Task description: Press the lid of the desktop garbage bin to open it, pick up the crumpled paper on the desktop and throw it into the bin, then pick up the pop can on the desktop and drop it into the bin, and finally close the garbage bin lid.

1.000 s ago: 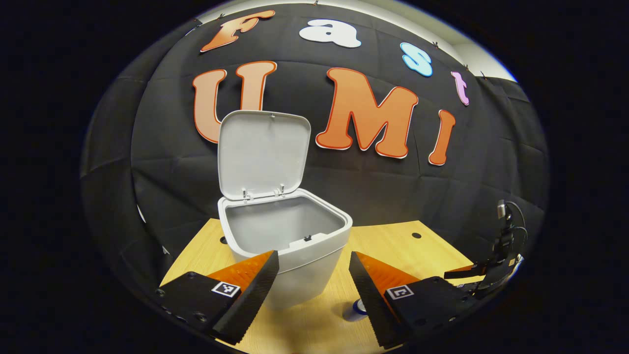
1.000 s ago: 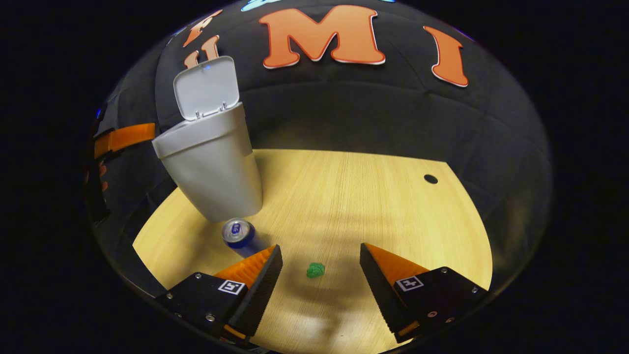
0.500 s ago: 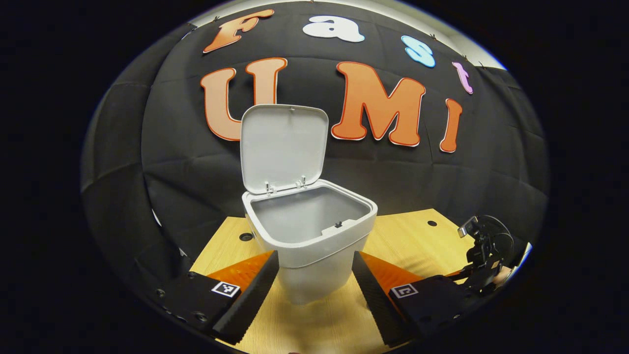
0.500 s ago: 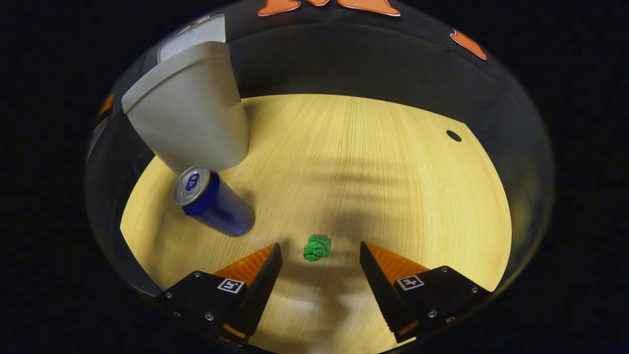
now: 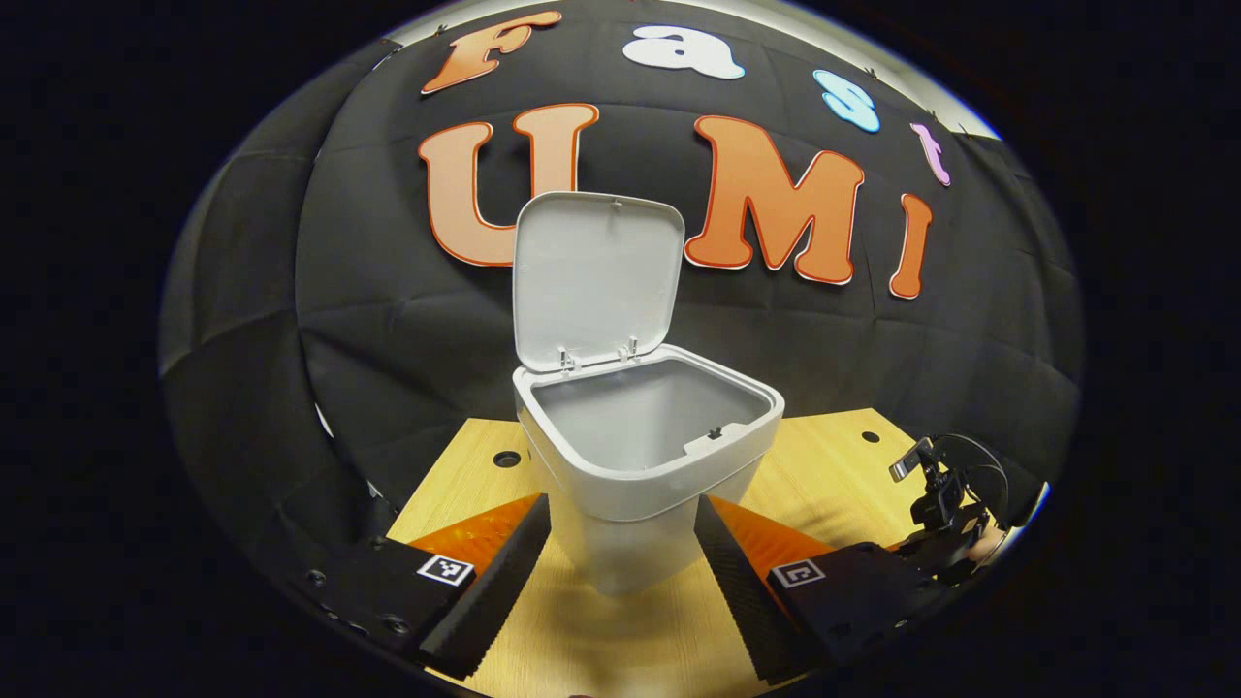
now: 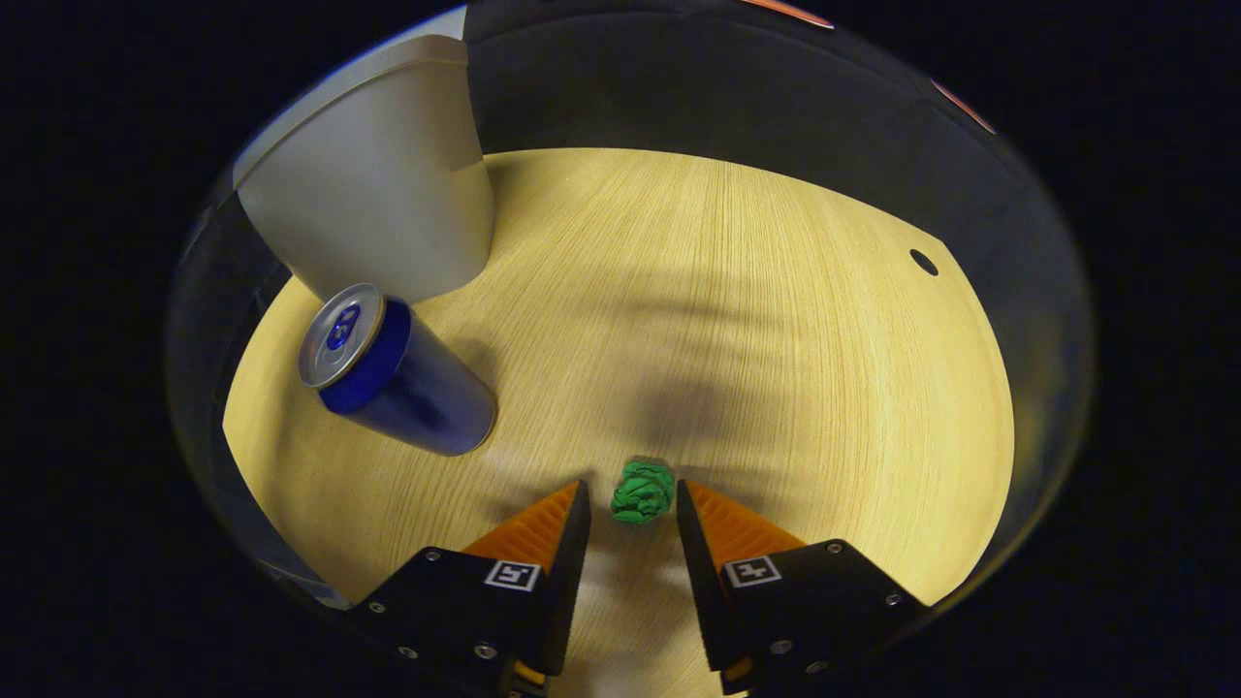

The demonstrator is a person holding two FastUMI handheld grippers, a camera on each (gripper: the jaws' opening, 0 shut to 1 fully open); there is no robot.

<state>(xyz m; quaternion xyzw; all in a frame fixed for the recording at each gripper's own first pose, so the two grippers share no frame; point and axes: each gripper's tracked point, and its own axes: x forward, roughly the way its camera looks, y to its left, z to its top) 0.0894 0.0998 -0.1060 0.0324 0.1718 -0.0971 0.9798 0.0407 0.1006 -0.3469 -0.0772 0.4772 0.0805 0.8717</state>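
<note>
In the right gripper view, the right gripper hangs low over the pale wood-grain tabletop, its jaws narrowed but parted, one on each side of the small green crumpled paper ball. The ball lies on the tabletop at the fingertips, a thin gap showing on either side, so the jaws are not pressing on it. Farther off to the left stands the blue pop can with a silver top, upright on the tabletop. Just behind the can rises the tapered wall of the light grey plastic desktop garbage bin, close to the can; whether they touch cannot be told. A small round hole marks the tabletop toward the far right edge.

In the left gripper view, the left gripper is held with its jaws wide open and gripping nothing, the bin's lower body showing between the two fingers. The bin's hinged grey lid stands up at the back, leaving the grey inside of the bin open to view. The right gripper shows farther off at the right edge, low over the tabletop. Behind everything hangs the black cloth wall.
</note>
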